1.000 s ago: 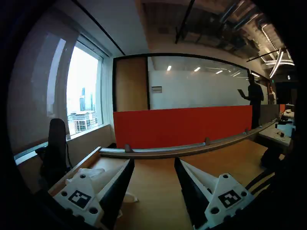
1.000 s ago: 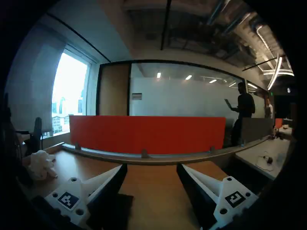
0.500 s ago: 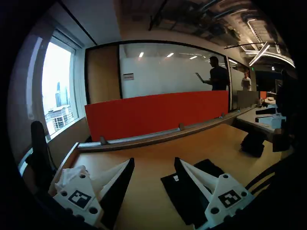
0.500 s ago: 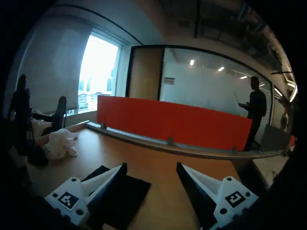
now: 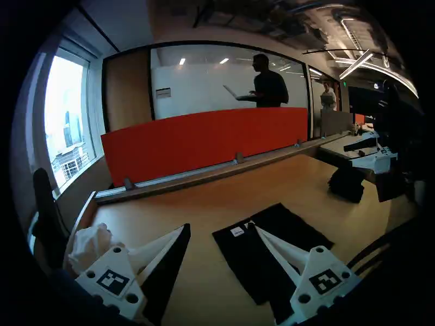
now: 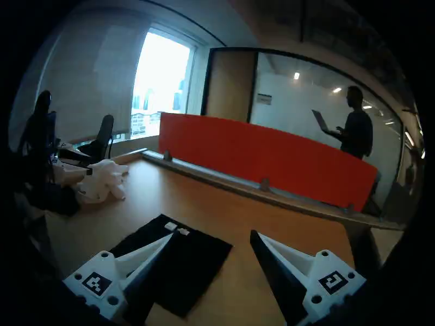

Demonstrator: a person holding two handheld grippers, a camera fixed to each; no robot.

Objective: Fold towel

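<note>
Across both views stretches a long wooden surface [image 5: 217, 195] [image 6: 234, 209], and along its far edge I see an orange divider panel [image 5: 201, 138] [image 6: 272, 157] with a person [image 5: 266, 87] [image 6: 353, 127] standing beyond it, holding an open laptop. On the surface, the black towel [image 5: 242, 258] [image 6: 190, 261] lies spread flat. In the left gripper view it sits ahead and partly behind the right-hand finger; in the right gripper view it sits partly behind the left-hand finger. A crumpled white cloth [image 5: 89, 244] [image 6: 103, 182] rests well apart from the towel, near the window end. My left gripper [image 5: 217, 227] has its fingers apart with nothing between them, and my right gripper [image 6: 213, 234] is the same, fingers spread over bare wood. Each finger carries a square black-and-white marker. A small white tag [image 5: 237, 231] [image 6: 171, 225] shows at the towel's edge, its writing too small to read, as is the wall sign [image 5: 162, 93].
</note>
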